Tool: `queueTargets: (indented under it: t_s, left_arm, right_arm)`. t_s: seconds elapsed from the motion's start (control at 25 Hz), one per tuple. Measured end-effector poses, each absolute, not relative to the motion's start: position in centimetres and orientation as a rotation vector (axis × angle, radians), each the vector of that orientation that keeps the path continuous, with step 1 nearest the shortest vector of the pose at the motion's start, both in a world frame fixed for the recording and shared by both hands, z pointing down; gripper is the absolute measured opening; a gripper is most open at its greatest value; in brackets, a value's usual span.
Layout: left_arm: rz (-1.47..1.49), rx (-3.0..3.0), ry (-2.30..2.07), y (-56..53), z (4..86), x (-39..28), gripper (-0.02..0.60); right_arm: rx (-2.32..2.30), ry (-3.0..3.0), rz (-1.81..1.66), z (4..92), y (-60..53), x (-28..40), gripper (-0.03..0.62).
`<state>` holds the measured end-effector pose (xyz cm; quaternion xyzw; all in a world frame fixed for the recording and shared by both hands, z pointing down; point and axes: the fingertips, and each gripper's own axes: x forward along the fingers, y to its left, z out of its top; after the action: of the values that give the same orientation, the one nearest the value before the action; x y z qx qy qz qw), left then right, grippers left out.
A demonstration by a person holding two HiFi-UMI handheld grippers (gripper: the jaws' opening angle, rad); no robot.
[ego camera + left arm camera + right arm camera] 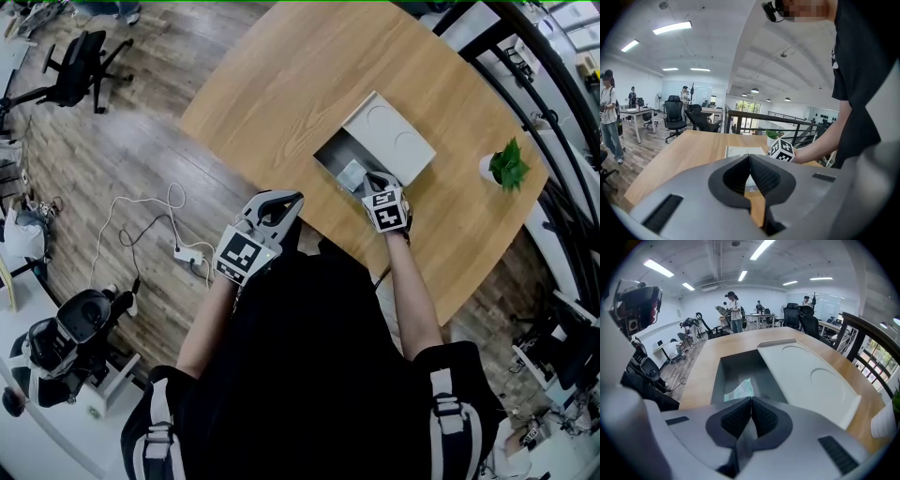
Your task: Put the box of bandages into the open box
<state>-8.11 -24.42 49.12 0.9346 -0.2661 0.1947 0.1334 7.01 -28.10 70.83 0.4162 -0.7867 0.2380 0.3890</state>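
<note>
Inside the open grey box with its white lid, the pale green box of bandages lies just ahead of the right gripper, whose jaws are pressed together and empty. The left gripper, jaws likewise together, is farther off at the wooden worktop's edge.

The right gripper, jaws together, hung over the box of bandages lying inside the open box.

Smooth wood-grain table, matt grey box
</note>
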Motion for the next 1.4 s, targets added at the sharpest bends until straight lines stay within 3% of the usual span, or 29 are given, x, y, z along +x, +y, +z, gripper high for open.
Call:
queueTargets:
  t_s: [1.4]
  left_arm:
    - [0.550, 2.721, -0.760, -24.3, 48.9, -9.4, 0.023]
  right_arm:
    - [1.150, -1.765, 0.686, 72.1, -28.7, 7.6, 0.046]
